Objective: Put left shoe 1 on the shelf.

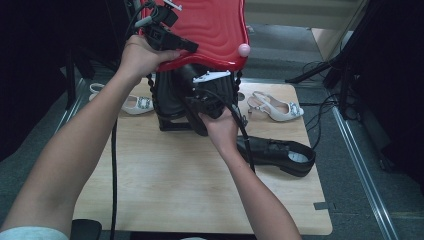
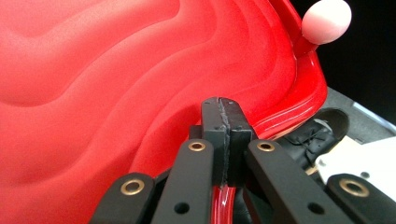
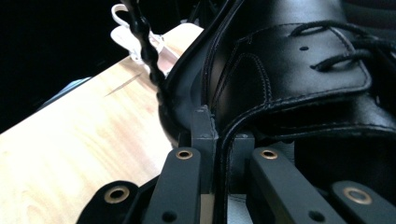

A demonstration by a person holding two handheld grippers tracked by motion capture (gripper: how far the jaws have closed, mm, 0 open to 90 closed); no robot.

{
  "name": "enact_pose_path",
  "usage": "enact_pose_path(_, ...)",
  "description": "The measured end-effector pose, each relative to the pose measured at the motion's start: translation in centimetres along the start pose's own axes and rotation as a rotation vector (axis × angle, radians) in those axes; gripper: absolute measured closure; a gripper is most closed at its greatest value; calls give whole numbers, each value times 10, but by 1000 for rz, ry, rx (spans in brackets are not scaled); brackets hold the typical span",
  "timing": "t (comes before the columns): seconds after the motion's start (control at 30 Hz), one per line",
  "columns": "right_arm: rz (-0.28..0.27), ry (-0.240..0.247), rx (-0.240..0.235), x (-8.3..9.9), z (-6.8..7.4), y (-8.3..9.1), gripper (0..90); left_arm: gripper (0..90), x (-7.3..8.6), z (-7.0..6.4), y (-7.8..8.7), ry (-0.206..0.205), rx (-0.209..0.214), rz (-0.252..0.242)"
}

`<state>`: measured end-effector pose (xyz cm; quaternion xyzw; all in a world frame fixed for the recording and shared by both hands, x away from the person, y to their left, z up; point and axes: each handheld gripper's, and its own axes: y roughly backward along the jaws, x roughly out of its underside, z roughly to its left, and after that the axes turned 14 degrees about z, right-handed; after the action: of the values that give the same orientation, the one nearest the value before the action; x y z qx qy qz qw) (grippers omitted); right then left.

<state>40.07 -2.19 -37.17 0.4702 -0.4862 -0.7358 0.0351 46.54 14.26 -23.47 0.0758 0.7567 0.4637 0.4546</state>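
Above the far half of the wooden table (image 1: pixel 165 185), in the high view, a red wavy lid (image 1: pixel 210 25) is held raised by the left gripper (image 1: pixel 167 37), which is clamped on the lid's near rim, with the left hand (image 1: pixel 140 55) wrapped around the tool. A pink knob (image 1: pixel 244 49) is seen at the lid's right corner. Directly beneath the lid, a black leather shoe (image 1: pixel 175 95) is gripped by the right gripper (image 1: pixel 205 107), steered by the right hand (image 1: pixel 222 131), over a dark frame that stands on the table. To the right of the lid and nearer the person, a second black shoe (image 1: pixel 280 155) lies flat on the table; a pale slingback heel (image 1: pixel 277 107) lies farther back on the right, and another pale heel (image 1: pixel 132 103) lies to the lid's left. In the left gripper view, the jaws are seen pressed together on the red lid's (image 2: pixel 116 79) rim, with the pink knob (image 2: pixel 326 21) at the upper right and a black shoe (image 2: pixel 322 130) visible below the lid's edge. In the right gripper view, the jaws are closed on the collar edge of the black leather shoe (image 3: pixel 289 74), one jaw inside and one outside; beyond it, the table (image 3: pixel 70 140) and a pale heel (image 3: pixel 135 39) are seen.
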Motion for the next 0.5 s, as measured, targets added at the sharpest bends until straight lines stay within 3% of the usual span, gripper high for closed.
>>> enact_pose_path(0.3, -62, -20, 16, -1, -2, -8, 864, 900, 4, 2, -1, 21, 20, -25)
enact_pose_path(0.4, -83, -17, 42, -6, 0, -10, 859, 900, 5, 1, 0, 24, 20, -27)
enact_pose_path(0.5, -118, -44, 33, -2, 0, -13, 860, 900, 6, 1, 0, 25, 17, -29)
